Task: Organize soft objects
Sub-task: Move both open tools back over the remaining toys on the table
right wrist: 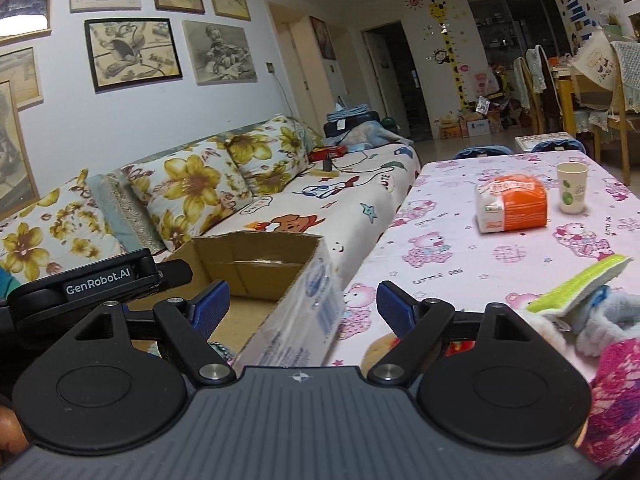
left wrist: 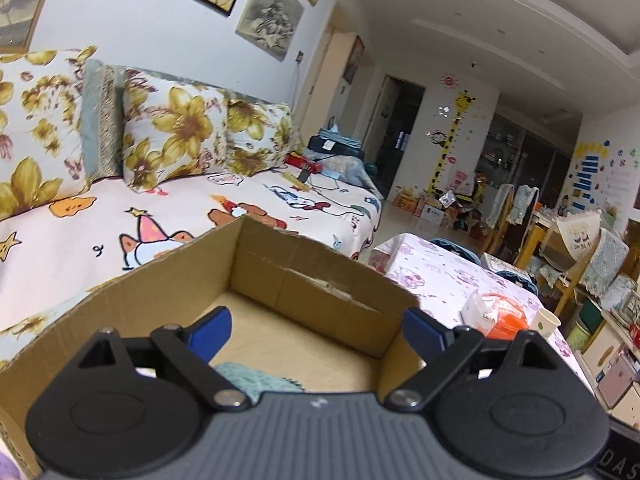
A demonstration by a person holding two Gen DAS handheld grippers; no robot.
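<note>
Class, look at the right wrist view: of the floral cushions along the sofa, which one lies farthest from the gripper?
The cushion nearest the doorway end of the sofa; the other floral ones sit closer to the box.

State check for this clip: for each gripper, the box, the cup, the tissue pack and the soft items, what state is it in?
left gripper: open, empty, over the box
right gripper: open, empty
cardboard box: open-topped, upright, a teal soft item inside
paper cup: upright on the table
tissue pack: lying on the table
soft items: piled on the table, outside the box
</note>
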